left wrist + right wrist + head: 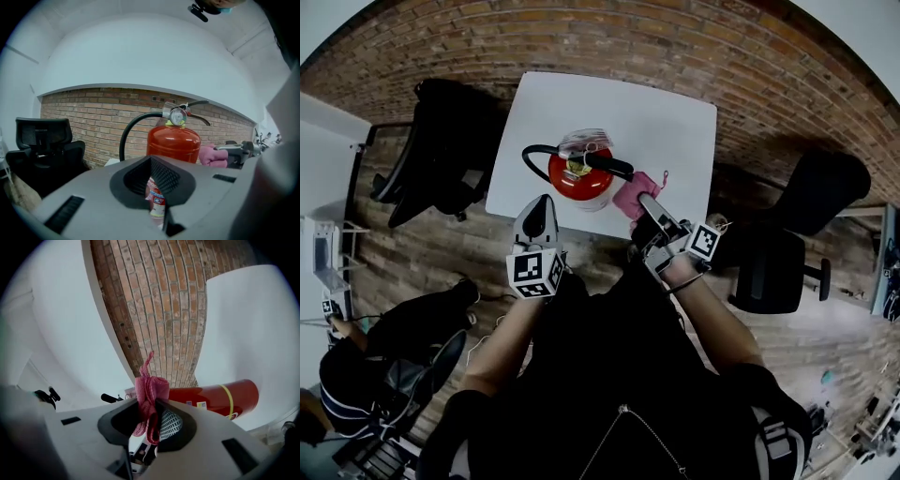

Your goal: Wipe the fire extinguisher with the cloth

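Left gripper (543, 201) sat low at the table's near edge, jaws drawn together on nothing, tip aimed at the fire extinguisher (579, 178). Right gripper (649, 205) was clenched on the cloth (635, 194), a pink wad held at the extinguisher's right side, just below the tip of its black lever (610, 167). Touching or only close, could not tell.

The table (667, 122) was a small white square top, smooth and otherwise bare. The extinguisher stood upright near its front edge, about the middle. Under and around the table ran a plank floor (441, 255) in brown tones. A black office chair (441, 150) stood at the table's left and another (787, 255) at its right, both off the top. Someone else (349, 375) sat further left on the floor side, well apart. Beyond the table rose a red-brown brick wall (628, 37) with pale mortar lines, white wall above it.

Materials: extinguisher body was glossy red, a round cylinder with a domed shoulder (173, 139), a yellow band and a printed label. A thin black hose (127, 133) curved out in an arc from the valve. A round gauge (178, 116) with a pale face sat on top. The cloth (149, 394) looked knitted or terry, folded and bunched, one loose strip sticking up past the jaws. Gripper shells were matte grey plastic, with black meshed pads (169, 423) inside.
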The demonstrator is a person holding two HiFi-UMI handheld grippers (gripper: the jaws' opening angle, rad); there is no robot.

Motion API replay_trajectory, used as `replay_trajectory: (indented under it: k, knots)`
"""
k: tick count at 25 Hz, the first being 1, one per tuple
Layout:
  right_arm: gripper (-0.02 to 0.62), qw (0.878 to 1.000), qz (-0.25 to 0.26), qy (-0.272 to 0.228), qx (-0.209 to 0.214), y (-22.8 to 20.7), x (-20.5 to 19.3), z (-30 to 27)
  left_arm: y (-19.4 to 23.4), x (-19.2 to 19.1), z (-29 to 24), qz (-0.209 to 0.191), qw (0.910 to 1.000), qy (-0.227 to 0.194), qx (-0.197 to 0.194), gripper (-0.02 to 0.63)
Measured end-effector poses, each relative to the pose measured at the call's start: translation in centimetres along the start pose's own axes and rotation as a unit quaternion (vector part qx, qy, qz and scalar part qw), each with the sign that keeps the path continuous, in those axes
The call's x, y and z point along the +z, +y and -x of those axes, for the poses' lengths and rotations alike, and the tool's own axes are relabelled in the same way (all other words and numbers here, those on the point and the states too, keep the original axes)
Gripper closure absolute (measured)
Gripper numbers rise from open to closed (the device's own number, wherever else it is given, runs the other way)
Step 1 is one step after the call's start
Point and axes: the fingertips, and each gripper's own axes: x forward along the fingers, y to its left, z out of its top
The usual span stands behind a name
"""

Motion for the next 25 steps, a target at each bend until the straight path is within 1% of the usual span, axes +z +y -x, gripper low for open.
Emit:
replay_trajectory:
  k: [2, 5, 8, 10, 12, 15, 17, 21, 25]
  knots:
    - [0.494, 0.999, 0.013, -0.037, -0.026, -1.9, -0.6, 1.1, 1.2, 0.2, -0.1, -0.007, 0.9996, 0.003, -0.027, 0.575]
    - [0.494, 0.992, 0.025, -0.087, -0.083, -6.1, -2.0, 3.4, 2.6, -0.1, -0.2, -0.016, 0.9977, 0.008, -0.065, 0.577]
    - [0.494, 0.983, 0.019, -0.136, -0.124, -10.6, -3.7, 5.3, 3.4, -0.5, 0.0, -0.024, 0.9947, 0.016, -0.098, 0.577]
    - [0.494, 0.977, 0.009, -0.156, -0.144, -13.4, -5.1, 6.0, 3.5, -0.9, 0.2, -0.029, 0.9925, 0.02, -0.117, 0.575]
    - [0.494, 0.974, 0.006, -0.158, -0.165, -16.3, -6.6, 6.2, 3.6, -1.7, 0.4, -0.036, 0.9903, 0.026, -0.132, 0.577]
    - [0.494, 0.969, -0.002, -0.155, -0.194, -19.9, -8.3, 5.8, 4.0, -2.7, 0.4, -0.041, 0.9884, 0.034, -0.143, 0.575]
    - [0.494, 0.966, -0.006, -0.159, -0.203, -21.6, -8.8, 5.4, 4.2, -3.2, 0.4, -0.042, 0.9875, 0.038, -0.147, 0.577]
    - [0.494, 0.963, -0.018, -0.171, -0.208, -25.1, -9.3, 4.5, 4.7, -4.1, 1.0, -0.049, 0.9865, 0.047, -0.149, 0.577]
    - [0.494, 0.955, -0.023, -0.176, -0.236, -27.6, -10.2, 4.0, 5.8, -5.0, 2.0, -0.056, 0.9861, 0.057, -0.146, 0.577]
